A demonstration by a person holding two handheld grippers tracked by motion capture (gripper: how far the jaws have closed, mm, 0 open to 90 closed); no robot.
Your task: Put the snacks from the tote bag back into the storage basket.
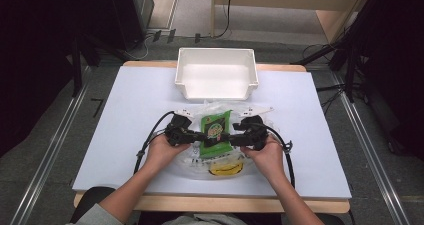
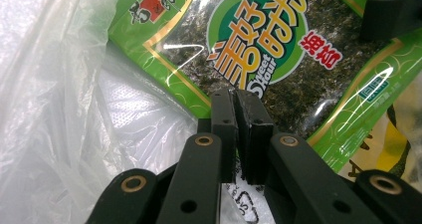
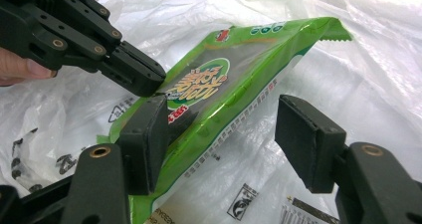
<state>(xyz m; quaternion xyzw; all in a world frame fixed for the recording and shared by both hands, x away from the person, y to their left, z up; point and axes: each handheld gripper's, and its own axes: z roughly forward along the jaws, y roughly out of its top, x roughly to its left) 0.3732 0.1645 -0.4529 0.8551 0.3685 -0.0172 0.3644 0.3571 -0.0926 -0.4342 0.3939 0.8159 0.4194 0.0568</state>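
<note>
Two tongs meet over the green packet, which lies on a plastic bag mid-tabletop. Left tongs are clenched on the packet's edge; right tongs stand released, straddling it. Hold the left pinch steady while the right draws clear, then lift gently toward the white bin.

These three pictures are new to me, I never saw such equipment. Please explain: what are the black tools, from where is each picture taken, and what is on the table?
A person sits at a table and holds a black two-jaw hand tool in each hand. The high view looks down from above. The other two pictures come from small cameras riding on each tool.

On the table lie a clear plastic bag, a green snack packet on it, and an empty white bin farther back.

The left gripper is shut on the packet's edge. The right gripper is open, with the packet between its jaws; the far pad stands clear of it.
</note>
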